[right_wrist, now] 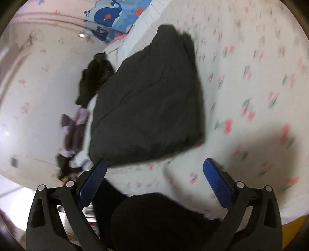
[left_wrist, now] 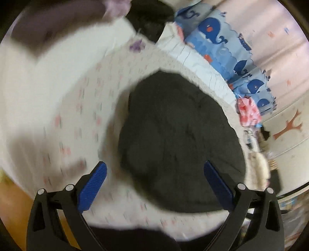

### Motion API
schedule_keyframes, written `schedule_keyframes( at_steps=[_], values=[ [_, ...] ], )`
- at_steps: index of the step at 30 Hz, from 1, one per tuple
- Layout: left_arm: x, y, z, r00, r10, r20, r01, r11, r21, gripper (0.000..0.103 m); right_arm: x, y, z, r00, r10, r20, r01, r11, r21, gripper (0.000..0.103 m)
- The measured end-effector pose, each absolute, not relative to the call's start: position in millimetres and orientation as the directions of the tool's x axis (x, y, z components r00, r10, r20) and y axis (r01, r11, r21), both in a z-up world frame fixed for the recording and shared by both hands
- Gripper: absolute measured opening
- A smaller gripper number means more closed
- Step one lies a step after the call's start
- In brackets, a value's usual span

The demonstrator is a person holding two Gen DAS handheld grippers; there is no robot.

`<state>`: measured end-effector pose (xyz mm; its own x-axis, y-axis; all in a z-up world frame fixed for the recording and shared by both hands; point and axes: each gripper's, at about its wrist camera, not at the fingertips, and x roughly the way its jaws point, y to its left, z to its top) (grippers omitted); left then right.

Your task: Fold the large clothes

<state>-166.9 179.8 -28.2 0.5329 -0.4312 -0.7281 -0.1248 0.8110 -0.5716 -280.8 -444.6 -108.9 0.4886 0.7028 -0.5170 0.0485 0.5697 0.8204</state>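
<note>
A dark grey, near-black garment (left_wrist: 179, 139) lies folded into a thick pad on a bed with a white sheet printed with small pink flowers (left_wrist: 73, 108). It also shows in the right wrist view (right_wrist: 148, 100), with the same sheet (right_wrist: 251, 81) around it. My left gripper (left_wrist: 154, 183) is open and empty, hovering above the garment's near edge. My right gripper (right_wrist: 154, 181) is open and empty, just off the garment's near edge, above the sheet. Both views are motion-blurred.
A blue whale-print pillow (left_wrist: 216, 32) lies along the bed's far side by a pink wall; it also shows in the right wrist view (right_wrist: 114, 17). Other dark clothes (right_wrist: 96, 77) and purple clothes (right_wrist: 75, 127) lie at the bed's edge. Dark trousers (right_wrist: 154, 218) are below the right gripper.
</note>
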Motion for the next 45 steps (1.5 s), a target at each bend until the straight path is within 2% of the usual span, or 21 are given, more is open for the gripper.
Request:
schedule_keyframes(
  at_steps=[5,9,11,14,15,16,17,19,21,22,25,29,32,33,35,36,37,38,40,42,45],
  values=[
    [-176.4,169.3,-53.7,0.490,-0.506,-0.710,-0.181,0.737,-0.651,0.097,-257.6,-435.9,-125.6,0.505,0.764,-0.403,0.058,0.436,0.898,0.097],
    [-163.4,157.8,-70.7,0.463,-0.499,-0.733,-0.228,0.732,-0.642,0.097,-261.1,-446.3,-122.3,0.615,0.758,-0.217,0.012,0.266,0.964,0.097],
    [-158.0,152.7,-77.2,0.456,-0.504,-0.733,-0.237,0.725,-0.646,0.096,-256.7,-442.6,-124.7,0.606,0.737,-0.300,0.063,0.331,0.942,0.095],
    [-142.2,141.0,-85.2,0.452,-0.504,-0.736,-0.245,0.724,-0.645,0.096,-257.4,-437.7,-127.4,0.607,0.681,-0.411,0.129,0.425,0.896,0.070],
    [-137.5,136.7,-86.2,0.455,-0.501,-0.736,-0.241,0.726,-0.644,0.096,-256.4,-439.4,-127.4,0.628,0.661,-0.410,0.142,0.421,0.896,0.048],
    [-132.6,130.5,-86.3,0.462,-0.508,-0.727,-0.225,0.725,-0.650,0.089,-252.4,-441.4,-127.2,0.644,0.641,-0.418,0.158,0.423,0.892,0.026],
    [-128.8,125.2,-85.9,0.467,-0.505,-0.726,-0.227,0.725,-0.650,0.083,-249.0,-442.3,-124.4,0.665,0.627,-0.406,0.149,0.422,0.894,0.023],
    [-120.6,117.2,-82.8,0.469,-0.517,-0.716,-0.229,0.712,-0.664,0.051,-237.2,-444.4,-104.9,0.698,0.596,-0.397,0.101,0.468,0.878,0.015],
    [-112.3,106.6,-71.1,0.482,-0.535,-0.694,-0.191,0.709,-0.679,0.037,-223.6,-448.0,-80.5,0.720,0.577,-0.387,0.053,0.510,0.859,0.013],
    [-107.8,97.5,-59.4,0.500,-0.543,-0.675,-0.160,0.708,-0.688,0.033,-217.1,-447.9,-70.8,0.731,0.567,-0.379,0.034,0.524,0.851,0.012],
    [-102.3,71.9,-34.1,0.512,-0.590,-0.624,-0.071,0.695,-0.715,0.031,-214.2,-464.9,-19.9,0.784,0.528,-0.326,-0.035,0.563,0.826,0.010],
    [-116.2,46.6,-23.6,0.489,-0.649,-0.583,-0.013,0.663,-0.749,0.030,-257.8,-502.2,9.0,0.827,0.478,-0.296,-0.065,0.605,0.794,0.009],
    [-142.3,38.4,-34.4,0.474,-0.651,-0.593,-0.007,0.671,-0.742,0.030,-293.3,-518.8,-20.6,0.772,0.465,-0.433,0.015,0.668,0.744,0.013],
    [-151.3,34.9,-48.6,0.449,-0.635,-0.629,-0.035,0.691,-0.722,0.030,-301.5,-524.2,-48.6,0.714,0.462,-0.526,0.091,0.684,0.724,0.017],
    [-158.2,33.9,-71.7,0.403,-0.631,-0.663,-0.077,0.699,-0.711,0.040,-319.3,-537.6,-87.9,0.666,0.465,-0.583,0.185,0.655,0.733,0.025],
    [-161.7,36.3,-78.8,0.394,-0.639,-0.661,-0.094,0.688,-0.720,0.043,-334.5,-547.0,-94.5,0.689,0.440,-0.576,0.220,0.631,0.744,0.038],
    [-166.8,41.3,-81.0,0.400,-0.648,-0.648,-0.111,0.667,-0.737,0.048,-352.0,-555.7,-91.4,0.729,0.384,-0.567,0.249,0.623,0.742,0.045],
    [-168.2,43.0,-79.3,0.406,-0.642,-0.650,-0.118,0.669,-0.734,0.053,-363.8,-560.0,-82.8,0.763,0.320,-0.562,0.268,0.634,0.725,0.046],
    [-172.0,49.4,-71.4,0.458,-0.590,-0.665,-0.133,0.694,-0.707,0.080,-376.8,-560.0,-58.8,0.816,0.224,-0.534,0.259,0.684,0.682,0.052],
    [-170.2,53.3,-69.2,0.498,-0.553,-0.668,-0.148,0.705,-0.694,0.085,-364.4,-539.2,-23.5,0.836,0.204,-0.510,0.182,0.772,0.608,0.056],
    [-159.9,49.3,-77.8,0.503,-0.573,-0.647,-0.164,0.672,-0.722,0.085,-319.4,-486.2,17.2,0.822,0.246,-0.514,0.044,0.872,0.487,0.069]
  ],
)
